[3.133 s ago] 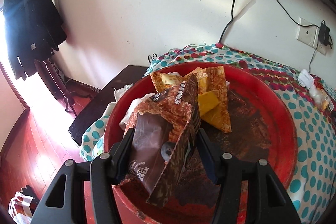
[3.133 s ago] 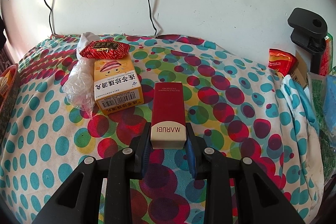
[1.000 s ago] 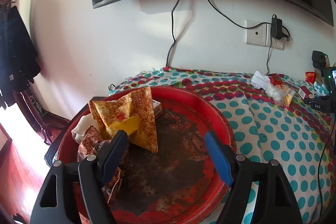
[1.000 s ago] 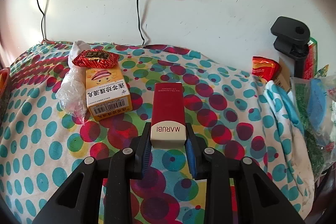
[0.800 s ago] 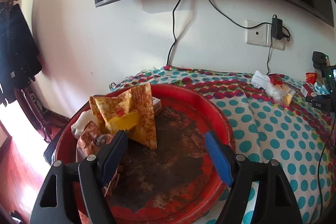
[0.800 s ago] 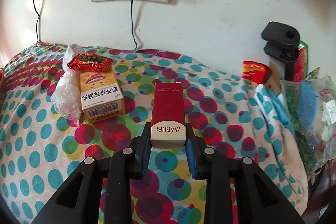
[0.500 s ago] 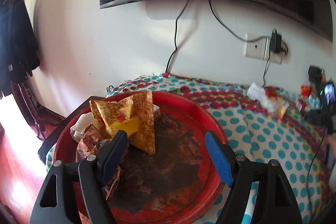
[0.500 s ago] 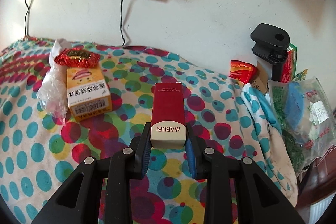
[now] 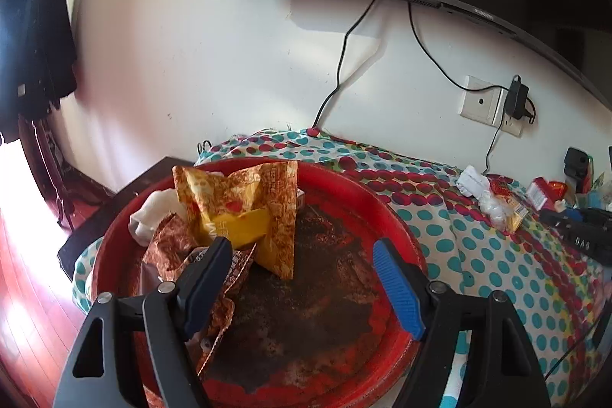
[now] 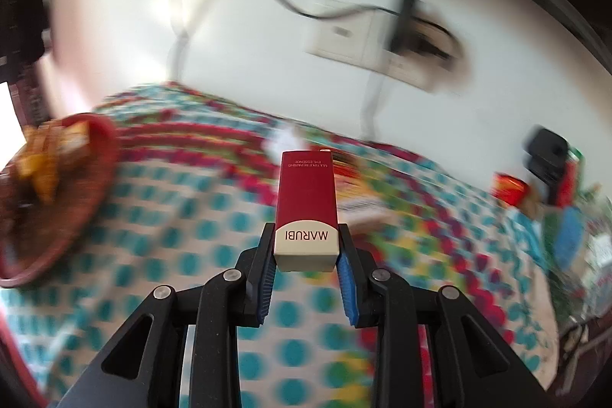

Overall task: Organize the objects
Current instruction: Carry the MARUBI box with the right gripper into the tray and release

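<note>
Right wrist view: right hand-held gripper (image 10: 306, 257) clamps MARUBI box (image 10: 307, 207) mid-carry; next prob. set it in red tray (image 10: 76, 201) at left; left hand-held gripper (image 9: 306, 278) open w/ nothing.

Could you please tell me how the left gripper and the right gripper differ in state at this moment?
The left gripper is open and holds nothing, while the right gripper is shut on the red MARUBI box. The left gripper is over the red tray of snack wrappers; the right gripper is above the polka-dot cloth. Both have blue-padded black fingers.
</note>
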Motion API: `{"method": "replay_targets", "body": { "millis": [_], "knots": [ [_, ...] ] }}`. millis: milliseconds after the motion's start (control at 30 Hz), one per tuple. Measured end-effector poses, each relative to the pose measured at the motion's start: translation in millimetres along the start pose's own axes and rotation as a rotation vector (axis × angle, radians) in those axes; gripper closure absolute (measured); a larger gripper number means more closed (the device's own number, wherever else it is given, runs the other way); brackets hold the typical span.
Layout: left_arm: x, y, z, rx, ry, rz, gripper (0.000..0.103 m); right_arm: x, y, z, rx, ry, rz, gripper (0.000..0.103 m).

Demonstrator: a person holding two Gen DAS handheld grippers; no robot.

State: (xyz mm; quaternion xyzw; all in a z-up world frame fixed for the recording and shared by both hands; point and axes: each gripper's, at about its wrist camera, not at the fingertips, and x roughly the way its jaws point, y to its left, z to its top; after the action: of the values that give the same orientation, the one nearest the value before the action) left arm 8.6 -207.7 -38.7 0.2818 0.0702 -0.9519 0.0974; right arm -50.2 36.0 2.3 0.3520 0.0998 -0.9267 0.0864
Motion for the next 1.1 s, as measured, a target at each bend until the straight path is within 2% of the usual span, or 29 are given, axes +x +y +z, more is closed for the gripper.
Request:
{"method": "replay_targets", "body": {
  "millis": [200, 467, 733, 900, 1100],
  "knots": [
    [0.1, 7.0, 3.5, -0.008, 0.024, 0.014, 0.024, -6.1, 73.5, 22.0, -0.062, -0.034, 0.159, 0.075],
    [-8.7, 23.5, 15.2, -0.021, 0.041, 0.025, 0.024, 4.9, 147.3, 41.9, -0.143, -0.024, 0.277, 0.075],
    [-45.6, 68.0, 38.4, -0.045, -0.004, 0.132, 0.024, 27.5, 190.2, 41.3, -0.197, 0.025, 0.317, 0.075],
    [-54.2, 99.9, 41.6, -0.112, 0.0, 0.191, 0.024, 39.1, 209.9, 39.3, -0.209, 0.06, 0.329, 0.075],
    [-52.8, 119.3, 40.4, -0.158, 0.023, 0.205, 0.024, 57.8, 223.6, 45.0, -0.242, 0.095, 0.26, 0.075]
  ]
}}
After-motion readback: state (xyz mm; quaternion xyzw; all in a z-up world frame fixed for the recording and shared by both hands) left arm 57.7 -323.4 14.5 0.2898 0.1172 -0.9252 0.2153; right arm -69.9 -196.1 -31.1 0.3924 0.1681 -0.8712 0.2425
